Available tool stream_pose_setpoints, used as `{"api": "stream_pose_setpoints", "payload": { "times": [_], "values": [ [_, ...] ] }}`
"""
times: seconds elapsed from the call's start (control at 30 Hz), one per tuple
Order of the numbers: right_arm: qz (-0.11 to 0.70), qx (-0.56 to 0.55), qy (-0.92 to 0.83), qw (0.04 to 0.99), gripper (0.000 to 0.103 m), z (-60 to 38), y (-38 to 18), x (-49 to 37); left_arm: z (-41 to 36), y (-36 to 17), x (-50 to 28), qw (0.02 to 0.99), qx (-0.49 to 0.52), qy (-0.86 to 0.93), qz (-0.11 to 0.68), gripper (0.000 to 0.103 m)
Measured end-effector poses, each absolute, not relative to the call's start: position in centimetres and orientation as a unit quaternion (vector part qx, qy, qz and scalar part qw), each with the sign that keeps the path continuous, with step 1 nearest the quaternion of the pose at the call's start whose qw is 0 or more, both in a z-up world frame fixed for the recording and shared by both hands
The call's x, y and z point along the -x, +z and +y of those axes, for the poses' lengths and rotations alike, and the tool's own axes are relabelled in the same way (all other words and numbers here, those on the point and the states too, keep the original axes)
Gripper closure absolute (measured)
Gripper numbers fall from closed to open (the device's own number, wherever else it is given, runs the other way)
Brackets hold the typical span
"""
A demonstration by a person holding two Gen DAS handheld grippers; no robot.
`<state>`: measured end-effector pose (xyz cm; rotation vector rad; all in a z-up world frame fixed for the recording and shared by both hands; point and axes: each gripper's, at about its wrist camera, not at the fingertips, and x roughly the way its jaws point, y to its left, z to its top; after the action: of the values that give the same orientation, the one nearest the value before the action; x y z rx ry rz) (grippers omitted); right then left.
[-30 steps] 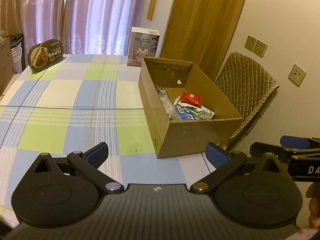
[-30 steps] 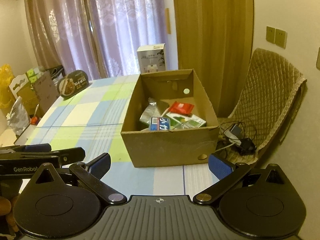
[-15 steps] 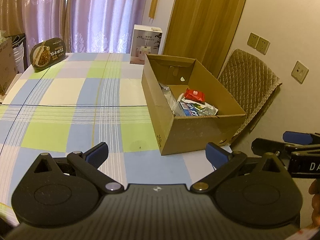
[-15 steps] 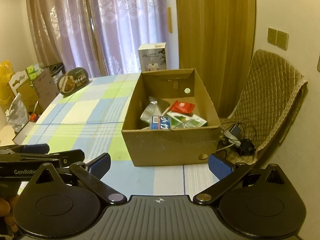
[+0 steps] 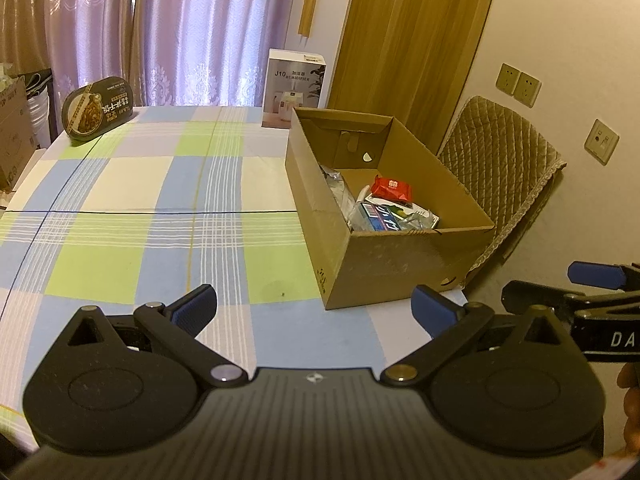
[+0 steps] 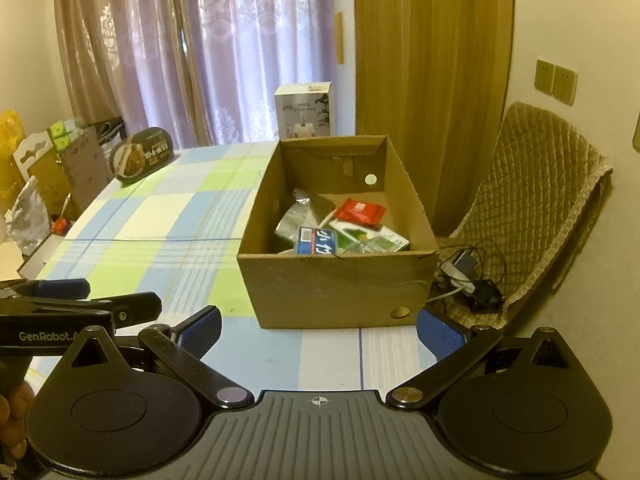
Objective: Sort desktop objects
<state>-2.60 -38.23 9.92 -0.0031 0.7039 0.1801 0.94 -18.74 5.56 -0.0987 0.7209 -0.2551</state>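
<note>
Checked cloth covered the table (image 5: 120, 208), with an open cardboard box (image 6: 336, 284) at its right edge.

Both grippers hung over the near end of the table with their fingers spread wide and nothing between them: the left gripper (image 5: 314, 308) beside the box's near left corner, the right gripper (image 6: 318, 328) facing the box's near wall. Inside the box lay a red packet (image 5: 391, 188), a blue packet (image 5: 380, 216), a silver foil pouch (image 6: 298, 216) and a green-and-white packet (image 6: 376, 240), piled together toward the near side. An oval black food tray (image 5: 98, 106) leaned at the far left corner of the table, well apart from the box. A white humidifier carton (image 5: 294, 88) stood at the far edge, just beyond the box. A quilted chair (image 6: 536, 200) stood right of the table, with a tangle of cables (image 6: 468, 280) on its seat.
</note>
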Motion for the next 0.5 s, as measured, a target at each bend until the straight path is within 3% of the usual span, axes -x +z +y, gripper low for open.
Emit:
{"api": "stream_pose_setpoints", "payload": {
  "times": [0.5],
  "values": [
    [0.347, 0.025, 0.082, 0.934, 0.002, -38.00, 9.32, 2.52, -18.65, 5.16, -0.85, 0.926, 0.048, -0.125, 0.354, 0.001]
  ]
}}
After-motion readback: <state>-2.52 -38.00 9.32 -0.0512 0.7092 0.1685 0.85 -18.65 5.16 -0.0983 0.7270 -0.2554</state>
